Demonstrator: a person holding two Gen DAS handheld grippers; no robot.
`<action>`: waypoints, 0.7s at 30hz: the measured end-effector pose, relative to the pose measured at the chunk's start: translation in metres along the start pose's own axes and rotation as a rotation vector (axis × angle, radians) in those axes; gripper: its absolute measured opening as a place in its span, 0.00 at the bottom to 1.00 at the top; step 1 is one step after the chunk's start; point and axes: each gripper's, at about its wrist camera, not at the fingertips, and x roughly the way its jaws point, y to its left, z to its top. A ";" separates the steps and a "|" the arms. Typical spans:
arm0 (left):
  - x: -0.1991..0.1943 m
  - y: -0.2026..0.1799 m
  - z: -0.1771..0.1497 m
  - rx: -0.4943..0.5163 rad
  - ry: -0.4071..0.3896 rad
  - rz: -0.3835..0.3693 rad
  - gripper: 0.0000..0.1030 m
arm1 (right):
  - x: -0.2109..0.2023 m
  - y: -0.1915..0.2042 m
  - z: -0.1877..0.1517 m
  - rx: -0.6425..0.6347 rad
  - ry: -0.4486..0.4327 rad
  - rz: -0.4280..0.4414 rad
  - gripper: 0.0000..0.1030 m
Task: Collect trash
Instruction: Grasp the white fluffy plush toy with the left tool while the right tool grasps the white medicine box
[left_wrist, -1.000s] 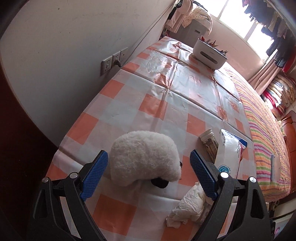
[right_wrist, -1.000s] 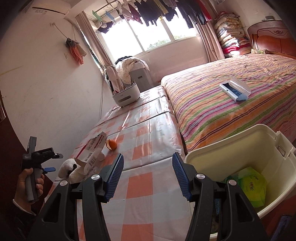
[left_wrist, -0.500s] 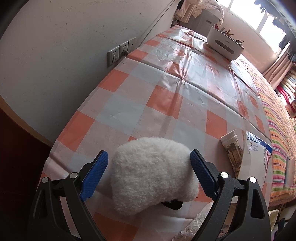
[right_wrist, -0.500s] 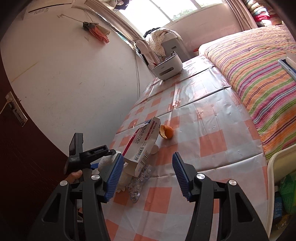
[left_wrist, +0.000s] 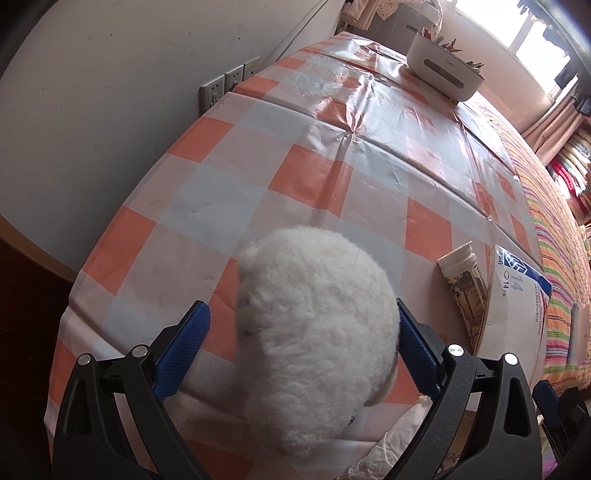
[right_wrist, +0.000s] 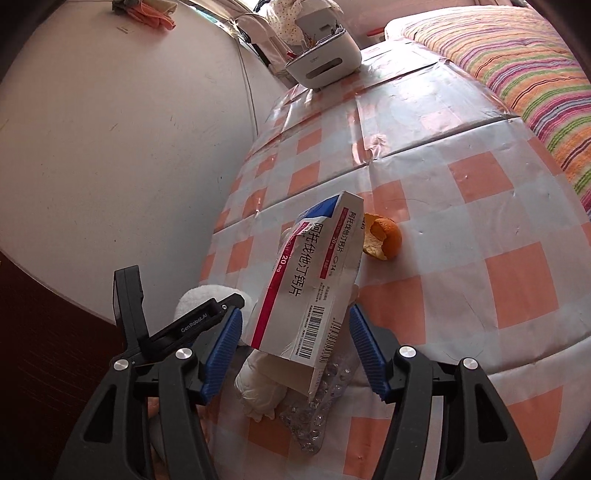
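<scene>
1. Trash lies at the near end of my checked table (right_wrist: 461, 177): a medicine box (right_wrist: 314, 280), a crumpled tissue (right_wrist: 258, 384) under its near end, an empty blister pack (right_wrist: 321, 398) beside that, and an orange peel (right_wrist: 382, 236) just past the box.
2. My right gripper (right_wrist: 295, 347) has just been opening; its jaws stand apart on either side of the box's near end, pads not pressing on it.
3. My left gripper (left_wrist: 303, 339) has also just been widening. Its jaws are spread around a white plush toy (left_wrist: 317, 332); the right pad is at the fur, the left pad clear of it, so no clamp.
4. In the left view, the box (left_wrist: 517, 314) stands to the toy's right, with the tissue (left_wrist: 391, 443) at the bottom edge.
5. A white bin (right_wrist: 325, 59) sits at the table's far end, beside a striped bed (right_wrist: 517, 62).
</scene>
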 end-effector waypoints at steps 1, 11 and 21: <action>0.000 0.000 0.000 0.000 0.000 0.002 0.91 | 0.006 0.002 0.002 0.001 0.008 -0.023 0.61; -0.001 0.000 -0.001 0.002 0.006 -0.002 0.91 | 0.042 0.016 0.017 -0.025 0.035 -0.195 0.68; 0.000 -0.002 -0.003 0.026 0.008 0.002 0.93 | 0.074 0.021 0.016 0.054 0.119 -0.097 0.69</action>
